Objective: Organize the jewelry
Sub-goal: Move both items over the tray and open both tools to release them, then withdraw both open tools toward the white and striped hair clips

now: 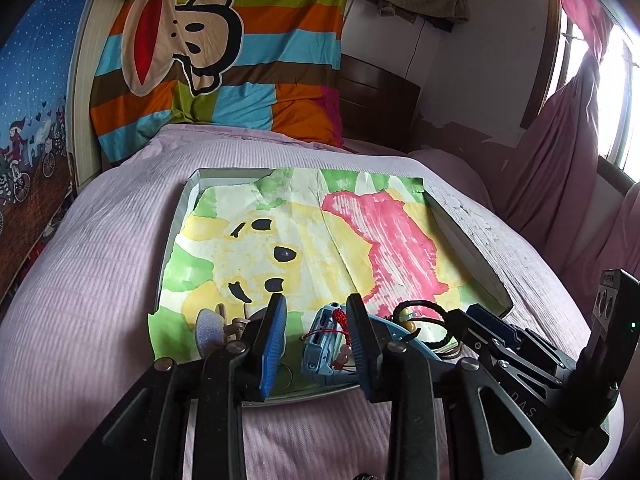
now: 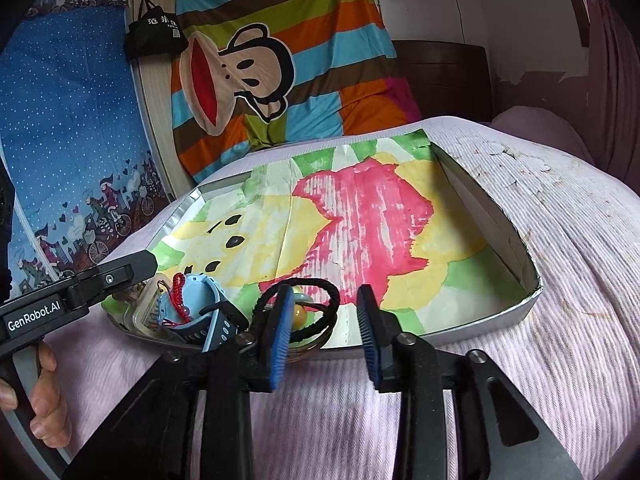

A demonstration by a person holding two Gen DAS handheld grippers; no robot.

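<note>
A shallow tray (image 1: 467, 246) (image 2: 499, 218) lined with a painted paper lies on the bed. At its near edge rests a light blue watch (image 1: 321, 342) (image 2: 202, 312) with a red beaded cord (image 1: 340, 315) (image 2: 178, 291) on it. My left gripper (image 1: 315, 300) stands open, the watch low between its blue pads without being pressed. A black braided bracelet (image 1: 420, 306) (image 2: 306, 283) with a yellow bead (image 2: 299, 313) lies to the watch's right. My right gripper (image 2: 324, 294) is open just over the bracelet's right end, pads not touching it. Each gripper also shows in the other view: the left gripper (image 2: 150, 259) and the right gripper (image 1: 478, 322).
A glittery lilac clip (image 1: 209, 330) and thin brown bands (image 1: 451, 354) also lie at the tray's near edge. The tray sits on a pink bedspread (image 1: 100, 280); a striped monkey-print pillow (image 1: 224, 48) leans at the headboard. A hand (image 2: 42, 384) holds the left gripper's handle.
</note>
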